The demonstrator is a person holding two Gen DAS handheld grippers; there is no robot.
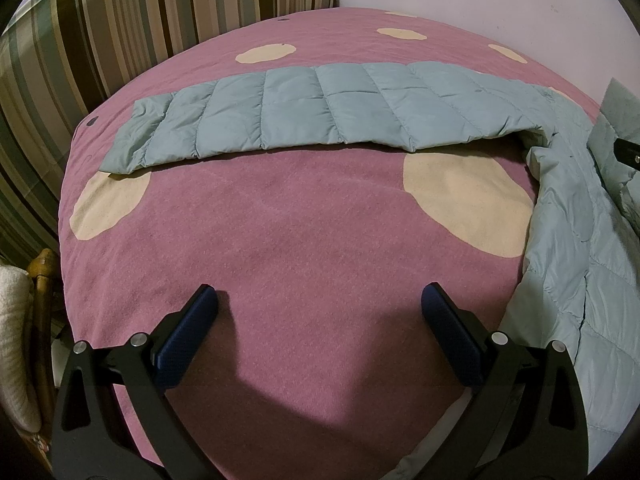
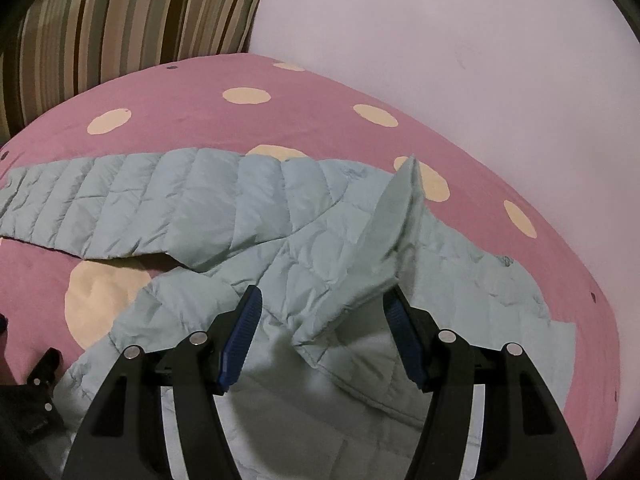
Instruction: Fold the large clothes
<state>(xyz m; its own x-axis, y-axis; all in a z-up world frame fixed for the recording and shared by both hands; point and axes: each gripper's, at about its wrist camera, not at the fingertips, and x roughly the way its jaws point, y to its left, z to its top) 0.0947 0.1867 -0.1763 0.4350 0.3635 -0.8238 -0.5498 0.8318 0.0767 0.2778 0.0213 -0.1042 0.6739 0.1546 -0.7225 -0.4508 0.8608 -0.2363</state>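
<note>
- Nearest, in the left wrist view: left gripper (image 1: 319, 312) released, blue ribbed pads (image 1: 188, 336) spread wide over bare bedspread, nothing between them.
- In the right wrist view: right gripper (image 2: 322, 320) likewise released, jaws wide, hovering over the body of the light-blue quilted down jacket (image 2: 280, 240); a raised fold of fabric (image 2: 384, 240) standing up just ahead, close to the right pad, seemingly not pinched.
- Judged step: taking hold to fold the sleeve or side panel inward. Best done by closing on a seamed edge rather than the puffy middle, since the shiny shell looks slippery and likely to slide out of ribbed pads.
- Worth lowering the left gripper toward the sleeve's near hem, then carrying it across the body in one low sweep, keeping the fabric taut so trapped air does not balloon the fold.
- Ahead of the left gripper: long sleeve (image 1: 304, 112) stretched flat and straight across the bed, stitched into puffy rectangular channels, cuff end off to the left.
- Right of the left gripper: jacket body bunched and draped along the mattress edge.
- Beneath everything: mauve bedspread (image 1: 300, 232), matte, finely textured, with large cream ovals.
- Farthest: striped cushion (image 1: 120, 20) upright against a plain pale wall (image 2: 440, 40).
</note>
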